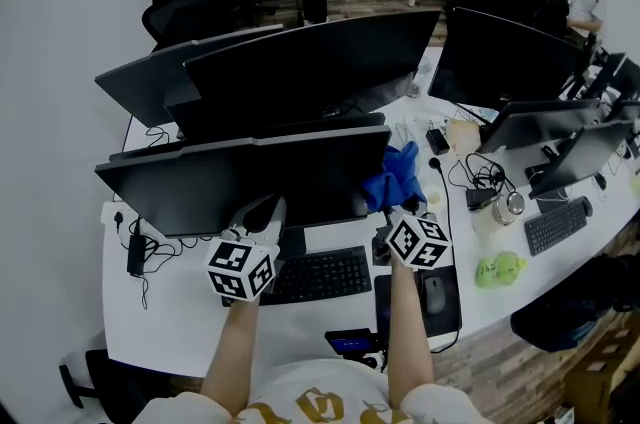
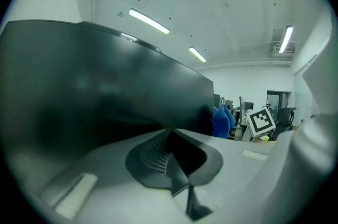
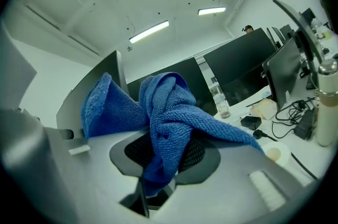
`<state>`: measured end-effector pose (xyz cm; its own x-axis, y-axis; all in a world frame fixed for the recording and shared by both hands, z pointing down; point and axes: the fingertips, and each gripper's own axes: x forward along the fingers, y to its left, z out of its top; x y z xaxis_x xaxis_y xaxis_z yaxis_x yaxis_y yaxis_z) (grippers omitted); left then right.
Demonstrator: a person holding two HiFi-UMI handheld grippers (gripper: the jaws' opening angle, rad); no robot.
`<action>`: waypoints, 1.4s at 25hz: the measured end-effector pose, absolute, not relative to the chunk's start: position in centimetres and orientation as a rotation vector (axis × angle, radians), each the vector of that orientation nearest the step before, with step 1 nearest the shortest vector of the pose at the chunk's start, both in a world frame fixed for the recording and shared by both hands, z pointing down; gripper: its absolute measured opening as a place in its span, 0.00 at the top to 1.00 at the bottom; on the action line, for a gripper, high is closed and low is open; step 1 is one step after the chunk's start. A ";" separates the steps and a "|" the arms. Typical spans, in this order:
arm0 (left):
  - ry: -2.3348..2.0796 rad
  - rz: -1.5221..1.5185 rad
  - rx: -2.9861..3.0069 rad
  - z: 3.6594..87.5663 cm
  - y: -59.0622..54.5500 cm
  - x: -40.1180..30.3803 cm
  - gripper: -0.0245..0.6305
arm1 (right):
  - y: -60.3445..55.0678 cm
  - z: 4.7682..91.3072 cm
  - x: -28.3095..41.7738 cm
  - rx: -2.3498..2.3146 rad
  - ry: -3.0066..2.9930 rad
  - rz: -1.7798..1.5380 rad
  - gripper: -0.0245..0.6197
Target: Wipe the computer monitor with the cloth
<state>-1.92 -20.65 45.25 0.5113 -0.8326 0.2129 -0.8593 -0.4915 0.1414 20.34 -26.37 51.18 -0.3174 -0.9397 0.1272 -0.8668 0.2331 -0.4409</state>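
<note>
The nearest computer monitor (image 1: pixel 240 184) stands dark in front of me; its screen (image 2: pixel 100 91) fills the left of the left gripper view. A blue cloth (image 1: pixel 392 175) hangs bunched at the monitor's right edge, and my right gripper (image 1: pixel 400 210) is shut on it. In the right gripper view the cloth (image 3: pixel 169 112) drapes over the shut jaws of the right gripper (image 3: pixel 163 136), with the monitor's edge (image 3: pixel 112 76) just behind. My left gripper (image 1: pixel 266 209) is low before the screen near its stand, shut on nothing (image 2: pixel 170 133). The cloth (image 2: pixel 222 120) shows beyond the monitor's right edge.
A black keyboard (image 1: pixel 318 274) and a mouse (image 1: pixel 433 292) lie on the white desk (image 1: pixel 170 307) under my arms. More monitors (image 1: pixel 300 62) stand behind. Cables, a metal flask (image 1: pixel 513 204), a green object (image 1: pixel 498 267) and a second keyboard (image 1: pixel 556 224) crowd the right. People are at the back.
</note>
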 end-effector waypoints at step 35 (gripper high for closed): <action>-1.393 0.355 2.488 52.7 -20.0 -1.5 0.96 | -24.9 62.3 20.3 -1.835 2.351 -0.950 0.78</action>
